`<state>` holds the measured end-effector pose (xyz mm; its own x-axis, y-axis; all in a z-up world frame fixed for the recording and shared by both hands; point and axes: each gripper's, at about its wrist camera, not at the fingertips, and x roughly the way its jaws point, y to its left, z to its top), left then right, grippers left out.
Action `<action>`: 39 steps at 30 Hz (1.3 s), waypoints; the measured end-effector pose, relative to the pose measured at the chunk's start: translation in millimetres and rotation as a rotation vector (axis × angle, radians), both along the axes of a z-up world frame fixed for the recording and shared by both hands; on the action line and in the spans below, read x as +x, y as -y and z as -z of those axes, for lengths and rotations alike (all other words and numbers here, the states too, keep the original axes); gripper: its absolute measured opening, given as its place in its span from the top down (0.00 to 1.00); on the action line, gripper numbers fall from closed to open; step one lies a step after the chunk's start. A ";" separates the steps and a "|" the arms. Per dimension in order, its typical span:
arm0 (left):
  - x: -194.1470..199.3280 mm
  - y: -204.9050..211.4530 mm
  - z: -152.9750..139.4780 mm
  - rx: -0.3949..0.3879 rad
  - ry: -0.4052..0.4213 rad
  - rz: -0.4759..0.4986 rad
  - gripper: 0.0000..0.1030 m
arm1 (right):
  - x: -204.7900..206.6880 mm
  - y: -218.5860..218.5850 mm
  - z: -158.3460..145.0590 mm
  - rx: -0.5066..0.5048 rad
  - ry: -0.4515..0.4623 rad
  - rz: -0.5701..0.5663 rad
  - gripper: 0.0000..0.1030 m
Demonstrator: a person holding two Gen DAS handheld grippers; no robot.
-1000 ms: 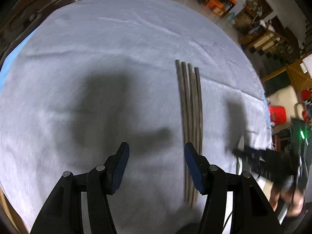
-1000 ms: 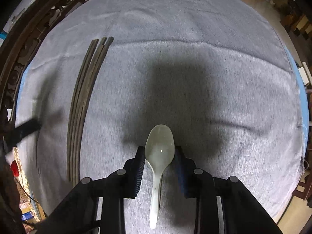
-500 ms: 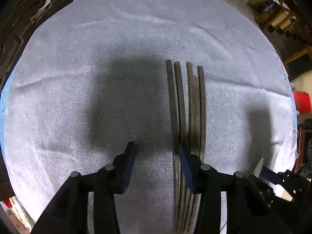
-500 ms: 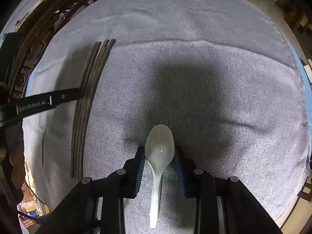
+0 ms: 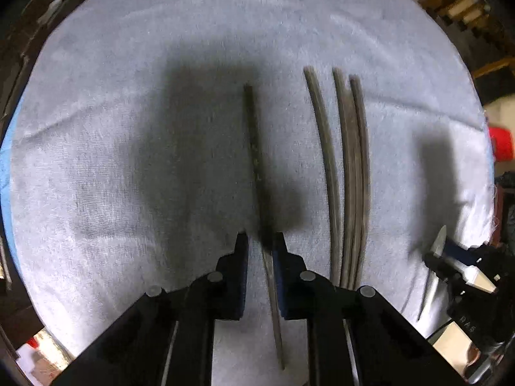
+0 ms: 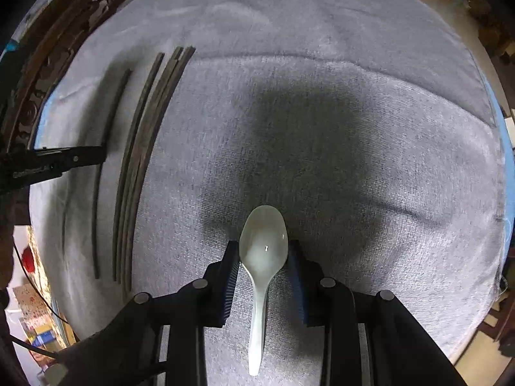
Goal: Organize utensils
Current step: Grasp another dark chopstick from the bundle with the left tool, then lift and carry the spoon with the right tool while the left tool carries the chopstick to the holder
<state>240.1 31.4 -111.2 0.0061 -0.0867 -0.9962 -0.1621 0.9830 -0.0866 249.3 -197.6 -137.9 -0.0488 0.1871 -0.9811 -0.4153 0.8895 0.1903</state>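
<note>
My left gripper (image 5: 260,243) is shut on one dark chopstick (image 5: 255,148), held apart to the left of three more dark chopsticks (image 5: 349,167) lying together on the grey cloth (image 5: 128,128). My right gripper (image 6: 263,251) is shut on a pale green spoon (image 6: 263,247), bowl forward, over the cloth (image 6: 354,128). In the right wrist view the left gripper (image 6: 74,159) shows at the left edge with the single chopstick (image 6: 106,148) beside the other chopsticks (image 6: 141,160). In the left wrist view the right gripper (image 5: 450,260) shows at the right edge.
The grey cloth covers a round table with a dark carved wooden rim (image 6: 48,64). Cluttered room furniture (image 5: 466,6) lies beyond the far edge. A red object (image 5: 500,144) sits off the table at right.
My left gripper closed on one chopstick and pulled it leftward away from the other three. My right gripper kept holding the spoon, nearly still.
</note>
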 end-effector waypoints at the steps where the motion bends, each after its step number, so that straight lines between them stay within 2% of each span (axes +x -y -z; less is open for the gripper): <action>1: 1.9 2.1 0.1 0.019 -0.013 0.005 0.85 | 2.4 -4.5 0.5 -0.014 -0.009 -0.008 0.68; 4: 6.3 10.2 0.6 0.068 -0.025 0.045 0.88 | 5.2 -14.8 1.7 -0.058 -0.022 -0.036 0.68; 5: 6.0 10.9 0.6 0.074 -0.025 0.057 0.93 | 5.7 -17.2 1.8 -0.066 -0.023 -0.040 0.68; 8: 4.3 10.4 0.9 0.057 -0.032 0.076 0.95 | 4.8 -23.9 2.0 -0.085 -0.023 -0.046 0.69; 12: -17.9 -3.8 -3.1 0.054 -0.014 0.077 0.95 | 1.9 -17.7 0.8 -0.060 -0.033 -0.017 0.69; 16: -41.0 -19.4 -7.6 0.024 0.031 0.046 0.95 | -2.5 -1.7 -6.4 0.009 -0.026 0.045 0.69; 21: -79.4 -40.0 -19.6 -0.035 0.122 -0.012 0.95 | -12.1 15.7 -23.7 0.091 0.019 0.119 0.69; 28: -136.0 -48.1 -51.6 -0.091 0.271 -0.088 0.95 | -36.2 40.0 -52.0 0.200 0.084 0.213 0.69; 33: -162.3 -48.3 -89.1 -0.110 0.373 -0.151 0.95 | -51.6 56.4 -68.3 0.283 0.129 0.271 0.69; 39: -183.8 -52.5 -102.2 -0.151 0.492 -0.250 0.95 | -84.8 78.5 -96.8 0.396 0.240 0.370 0.69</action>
